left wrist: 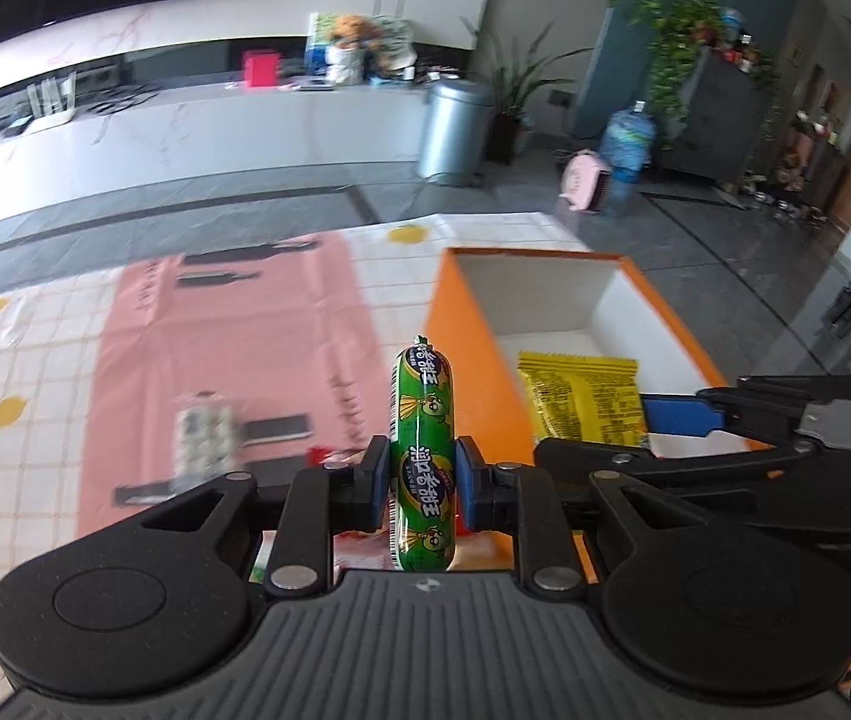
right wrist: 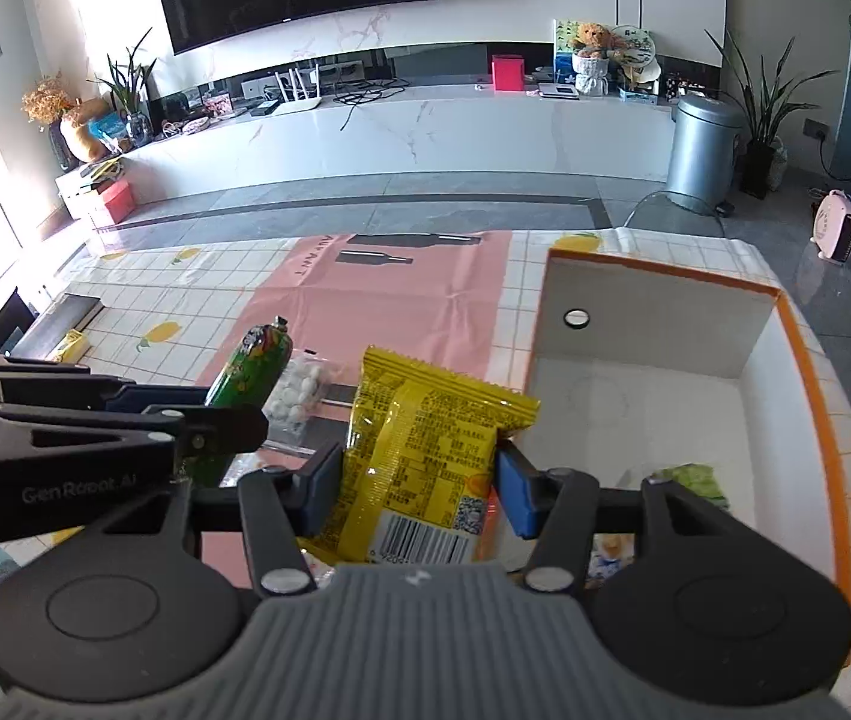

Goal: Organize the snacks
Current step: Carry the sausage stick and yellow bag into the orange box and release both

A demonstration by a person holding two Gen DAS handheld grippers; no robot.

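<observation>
Left tongs clamp the green sausage upright, long axis vertical; right tongs grip the yellow packet.

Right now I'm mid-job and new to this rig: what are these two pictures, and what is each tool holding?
Each picture comes from a camera mounted on a hand-held gripper, looking out along its jaws. A person holds one in each hand. The left gripper is shut on a green sausage, upright. The right gripper is shut on a yellow packet. Ahead sits an orange box on a checked tablecloth, with a green packet inside it and a bag of white sweets on the cloth.
</observation>
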